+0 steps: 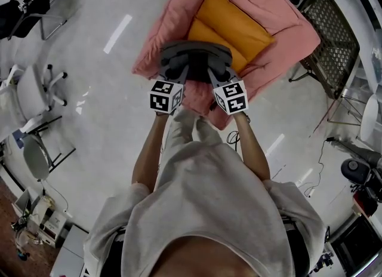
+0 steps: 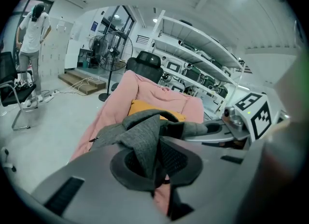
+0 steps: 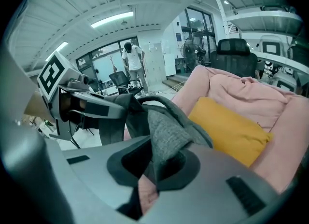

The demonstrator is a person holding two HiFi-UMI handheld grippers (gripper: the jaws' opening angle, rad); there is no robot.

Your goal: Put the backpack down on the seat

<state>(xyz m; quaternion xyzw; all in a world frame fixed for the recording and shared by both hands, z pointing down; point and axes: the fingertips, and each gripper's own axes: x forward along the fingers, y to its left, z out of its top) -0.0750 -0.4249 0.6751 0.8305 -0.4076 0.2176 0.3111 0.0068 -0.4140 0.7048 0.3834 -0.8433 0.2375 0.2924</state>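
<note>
Two grips recorded: left tool (image 2: 157, 167) and right tool (image 3: 153, 169) each clamped on a fold of the grey backpack (image 1: 196, 52), which hung over the pink seat's (image 1: 179, 7) front edge, before the orange cushion (image 1: 233, 25). Judged soft, floppy, light; top fabric held best.

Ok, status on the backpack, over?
Both shut on the backpack: left hand-held gripper, right hand-held gripper. Backpack held over front edge of the pink seat. An orange cushion lies on it, further back.
</note>
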